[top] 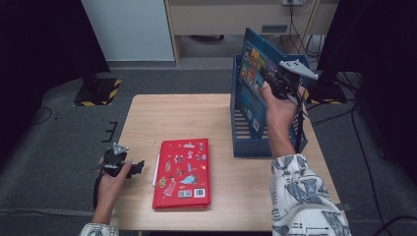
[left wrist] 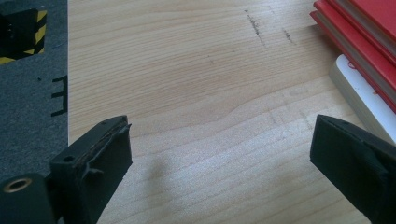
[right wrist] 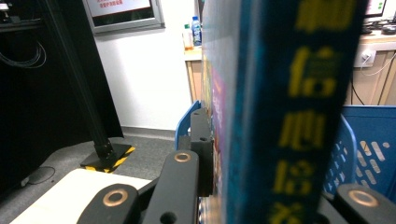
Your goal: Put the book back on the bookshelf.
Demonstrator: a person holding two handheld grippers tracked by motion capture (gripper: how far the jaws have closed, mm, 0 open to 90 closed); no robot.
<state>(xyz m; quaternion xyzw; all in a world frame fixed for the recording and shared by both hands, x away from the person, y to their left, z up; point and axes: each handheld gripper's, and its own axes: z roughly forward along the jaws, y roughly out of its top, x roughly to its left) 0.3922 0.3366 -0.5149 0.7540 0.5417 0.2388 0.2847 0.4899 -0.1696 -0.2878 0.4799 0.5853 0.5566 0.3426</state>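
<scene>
Right gripper [top: 272, 81] clamped on blue book [top: 252, 86], book upright, lower edge inside blue crate [top: 246, 142] directly below gripper. Left gripper [left wrist: 219, 154] jaws wide apart, nothing between; red book [top: 183, 173] just beside it on table [top: 177, 115].

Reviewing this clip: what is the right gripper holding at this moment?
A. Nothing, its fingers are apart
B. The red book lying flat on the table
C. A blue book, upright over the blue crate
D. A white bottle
C: the right gripper is clamped on the blue book, which stands upright over the blue crate, while the red book lies flat on the table.
</scene>
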